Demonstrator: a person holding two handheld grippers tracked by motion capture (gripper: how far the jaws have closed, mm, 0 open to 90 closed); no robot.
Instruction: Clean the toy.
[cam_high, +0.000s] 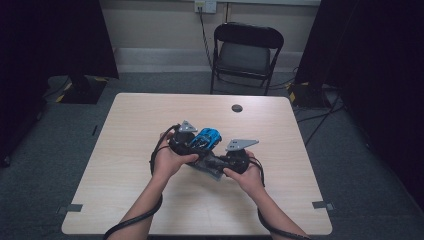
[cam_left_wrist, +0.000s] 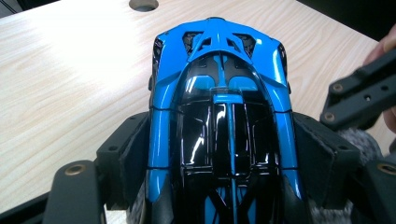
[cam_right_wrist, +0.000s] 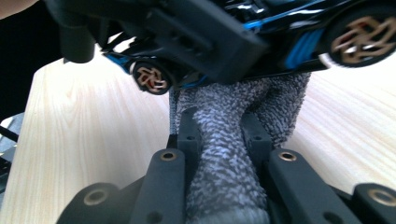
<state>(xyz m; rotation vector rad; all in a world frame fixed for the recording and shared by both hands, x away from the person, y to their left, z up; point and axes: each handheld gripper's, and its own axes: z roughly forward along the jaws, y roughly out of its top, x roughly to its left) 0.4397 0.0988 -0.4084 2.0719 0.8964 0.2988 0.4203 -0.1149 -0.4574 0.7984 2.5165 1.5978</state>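
Left tool (cam_left_wrist: 219, 154) pinches a blue and black toy car (cam_left_wrist: 219, 107) across its body, one black jaw pressed on each flank, and in the high view this tool (cam_high: 192, 142) and the car (cam_high: 206, 137) sit just above the middle of the pale wooden worktop (cam_high: 130, 130). Right tool (cam_right_wrist: 219, 135) has its jaws squeezed together on a grey fuzzy cloth (cam_right_wrist: 224, 158), whose far end lies right under the car's belly between two bronze-spoked wheels (cam_right_wrist: 150, 77). Seen from the high view, the right tool (cam_high: 220, 162) meets the left one close beside the car, both hands (cam_high: 167, 160) wrapped around their handles. Behind the worktop stands a dark folding chair (cam_high: 247, 50)
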